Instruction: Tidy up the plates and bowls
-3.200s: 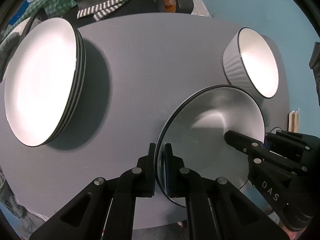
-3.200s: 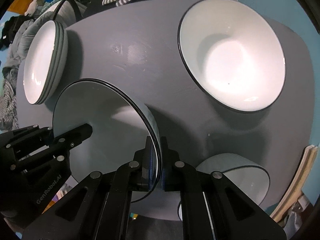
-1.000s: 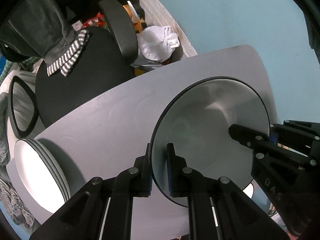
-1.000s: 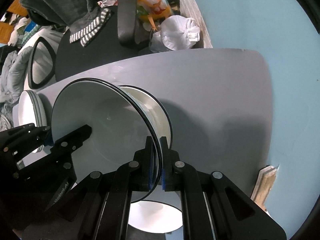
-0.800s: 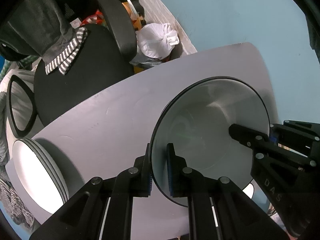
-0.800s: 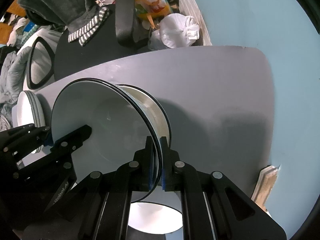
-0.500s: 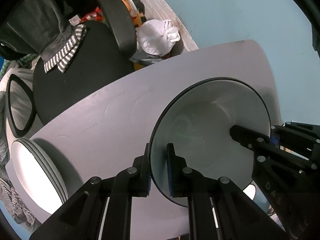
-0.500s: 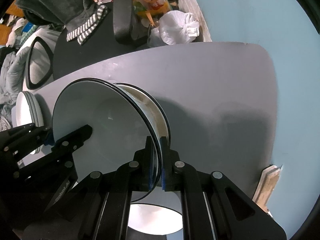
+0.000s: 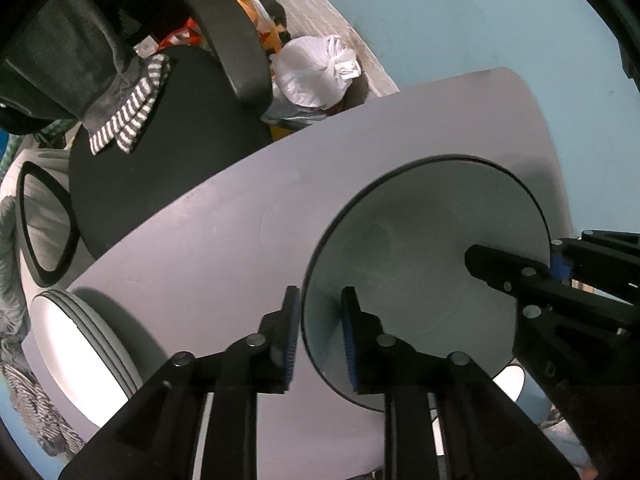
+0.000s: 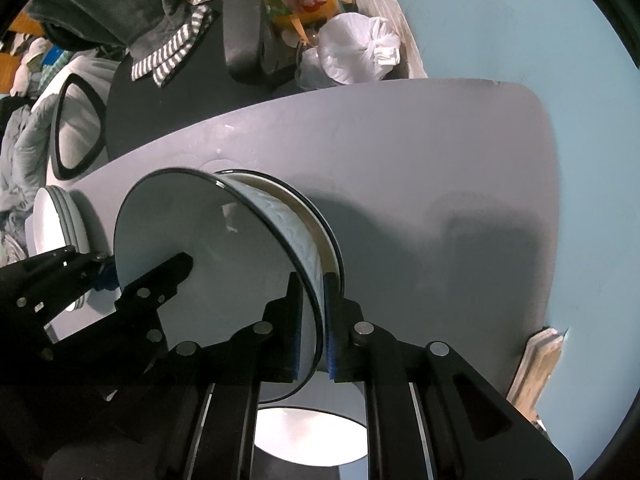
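Straddling the near rim of a white, black-edged ceramic bowl (image 9: 420,280), the left gripper (image 9: 318,336) shows its blue-padded fingers (image 9: 289,336) parted, with a visible gap on the outer side, so it seems to have loosened its hold on the rim. Across the bowl, the right gripper (image 9: 560,268) pinches the far rim. On the grey rounded table (image 9: 224,248), a stack of white plates with dark edges (image 9: 80,344) sits at the left edge, well apart from the bowl.

From the right wrist view, the right gripper (image 10: 313,324) has its pads closed on the bowl (image 10: 192,264) wall, gripping it. That bowl sits nested inside a second white black-rimmed bowl (image 10: 320,224) resting on the table (image 10: 440,184), so this placement looks essentially done. The left gripper (image 10: 108,272) straddles the opposite rim. The plate stack (image 10: 60,224) shows far left, and another white bowl (image 10: 308,436) lies below the fingers, near the front edge.

By my judgement, plates are gathered and two bowls nested; the right gripper must release, and the front bowl remains to be stacked.
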A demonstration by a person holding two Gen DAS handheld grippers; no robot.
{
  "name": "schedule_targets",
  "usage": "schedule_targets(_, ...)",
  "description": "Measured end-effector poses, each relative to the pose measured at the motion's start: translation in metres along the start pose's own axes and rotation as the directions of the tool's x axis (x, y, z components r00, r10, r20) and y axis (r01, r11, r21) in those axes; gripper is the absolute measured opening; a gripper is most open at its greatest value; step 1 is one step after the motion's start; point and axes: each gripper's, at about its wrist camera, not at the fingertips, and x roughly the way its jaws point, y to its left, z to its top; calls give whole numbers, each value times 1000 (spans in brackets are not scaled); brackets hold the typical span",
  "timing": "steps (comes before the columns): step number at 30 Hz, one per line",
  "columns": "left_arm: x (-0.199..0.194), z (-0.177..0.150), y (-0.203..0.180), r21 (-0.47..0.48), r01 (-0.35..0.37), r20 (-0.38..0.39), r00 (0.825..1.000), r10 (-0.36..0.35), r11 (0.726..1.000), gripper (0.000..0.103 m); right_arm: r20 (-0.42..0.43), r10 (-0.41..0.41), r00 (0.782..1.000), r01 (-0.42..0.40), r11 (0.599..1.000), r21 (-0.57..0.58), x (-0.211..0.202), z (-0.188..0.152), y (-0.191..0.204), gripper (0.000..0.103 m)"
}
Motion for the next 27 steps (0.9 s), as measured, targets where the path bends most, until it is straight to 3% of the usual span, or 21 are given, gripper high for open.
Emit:
schedule_targets(4,-2,-1,4,-16,13,8,1000,-13,1000,25,-5,-11,1000,11,1000,-10,-1,0,6,22)
schedule_targets(14,-7,-4,8,-31,27,17,1000,-27,999,25,5,-31,1000,31,999,-16,-6,-1,7,25)
schedule_targets(18,-8,-5,10,-41,32,23,999,-32,999,27,32,-58,998,59,998,-21,-12,-2,5,36)
schedule_targets(27,-20,-12,10,-45,39,43,998,-37,998,27,54,-58,997,59,998,-18,-20,-6,3,36)
